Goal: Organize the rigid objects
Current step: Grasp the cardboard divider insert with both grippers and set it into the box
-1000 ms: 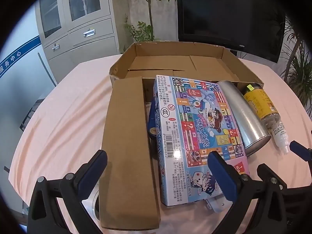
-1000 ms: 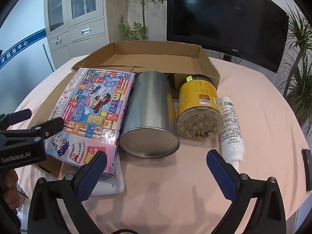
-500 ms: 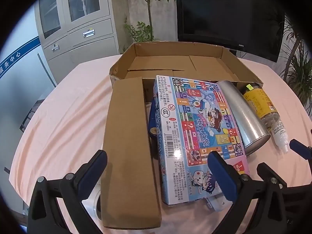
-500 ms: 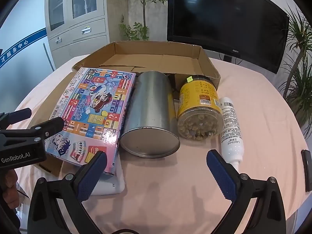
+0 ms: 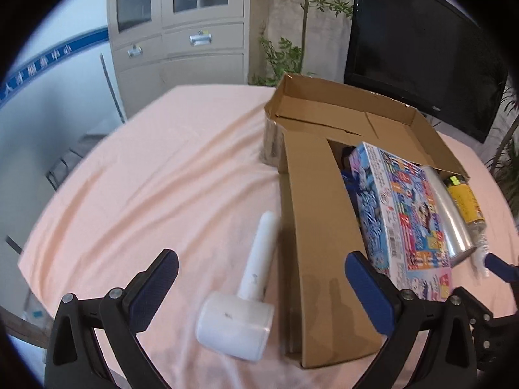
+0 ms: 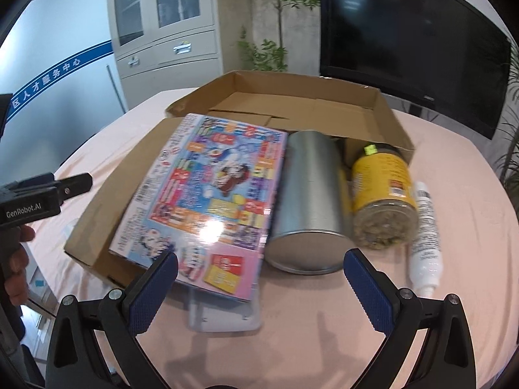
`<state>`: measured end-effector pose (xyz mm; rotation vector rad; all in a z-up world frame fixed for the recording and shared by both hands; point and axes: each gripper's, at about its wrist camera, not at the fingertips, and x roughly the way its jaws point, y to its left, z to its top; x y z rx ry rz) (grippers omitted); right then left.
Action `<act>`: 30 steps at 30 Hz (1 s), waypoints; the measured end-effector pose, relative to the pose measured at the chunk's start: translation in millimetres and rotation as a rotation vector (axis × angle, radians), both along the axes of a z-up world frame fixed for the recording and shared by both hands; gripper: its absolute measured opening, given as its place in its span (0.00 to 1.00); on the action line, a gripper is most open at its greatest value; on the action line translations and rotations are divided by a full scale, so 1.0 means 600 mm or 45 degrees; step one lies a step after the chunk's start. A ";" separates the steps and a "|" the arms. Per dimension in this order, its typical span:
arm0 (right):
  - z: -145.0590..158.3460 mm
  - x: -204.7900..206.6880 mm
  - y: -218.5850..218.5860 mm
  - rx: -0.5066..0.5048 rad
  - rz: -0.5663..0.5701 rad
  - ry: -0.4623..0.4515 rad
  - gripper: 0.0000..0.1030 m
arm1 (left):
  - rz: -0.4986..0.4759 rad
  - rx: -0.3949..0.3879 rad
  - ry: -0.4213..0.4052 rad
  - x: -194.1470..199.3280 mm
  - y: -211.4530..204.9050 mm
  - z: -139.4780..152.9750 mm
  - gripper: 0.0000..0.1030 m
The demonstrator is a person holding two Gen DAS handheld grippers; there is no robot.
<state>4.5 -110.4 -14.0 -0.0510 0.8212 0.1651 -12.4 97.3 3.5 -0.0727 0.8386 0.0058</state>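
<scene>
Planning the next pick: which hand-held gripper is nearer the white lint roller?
Left. The left hand-held gripper is open right over the white lint roller; the right hand-held gripper faces the game box.

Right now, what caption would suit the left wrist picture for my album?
Open left gripper hovering over a white lint roller lying beside the cardboard box flap on a pink tablecloth.

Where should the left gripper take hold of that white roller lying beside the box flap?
Probably the slim handle of the white roller, not the fat drum. It lies flat on the pink cloth, handle pointing away from the open left gripper. Come from above, fingers straddling the handle, staying clear of the cardboard flap beside it.
</scene>
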 end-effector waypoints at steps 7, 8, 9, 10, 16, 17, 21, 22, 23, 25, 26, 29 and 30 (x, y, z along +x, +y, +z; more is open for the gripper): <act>0.008 -0.010 0.030 0.089 0.133 0.036 0.99 | -0.204 -0.344 0.097 0.017 -0.004 -0.023 0.99; 0.011 -0.015 0.039 0.092 0.170 0.033 0.98 | -0.232 -0.410 0.121 0.023 -0.003 -0.029 0.99; 0.012 -0.018 0.046 0.092 0.197 0.031 0.98 | -0.245 -0.457 0.144 0.027 -0.001 -0.036 0.98; 0.013 -0.021 0.056 0.093 0.233 0.033 0.97 | -0.254 -0.506 0.175 0.033 0.000 -0.042 0.95; 0.020 -0.033 0.104 0.142 0.383 0.062 0.93 | -0.353 -0.697 0.301 0.036 -0.003 -0.072 0.52; 0.021 -0.034 0.112 0.157 0.408 0.069 0.91 | -0.359 -0.709 0.300 0.032 -0.002 -0.072 0.48; 0.027 -0.035 0.141 0.194 0.483 0.098 0.83 | -0.442 -0.785 0.287 0.022 -0.007 -0.064 0.29; 0.026 -0.035 0.148 0.193 0.494 0.103 0.80 | -0.474 -0.784 0.275 0.019 -0.013 -0.059 0.29; 0.026 -0.035 0.154 0.194 0.500 0.110 0.79 | -0.525 -0.789 0.263 0.013 -0.021 -0.053 0.29; 0.018 -0.027 0.161 0.179 0.488 0.133 0.76 | -0.582 -0.808 0.258 0.008 -0.033 -0.049 0.29; 0.012 -0.024 0.164 0.160 0.469 0.150 0.73 | -0.594 -0.810 0.263 0.007 -0.039 -0.050 0.29; 0.004 -0.019 0.161 0.159 0.456 0.180 0.60 | -0.578 -0.829 0.287 0.013 -0.043 -0.062 0.29; 0.001 -0.022 0.165 0.137 0.466 0.187 0.60 | -0.572 -0.827 0.300 0.016 -0.041 -0.064 0.30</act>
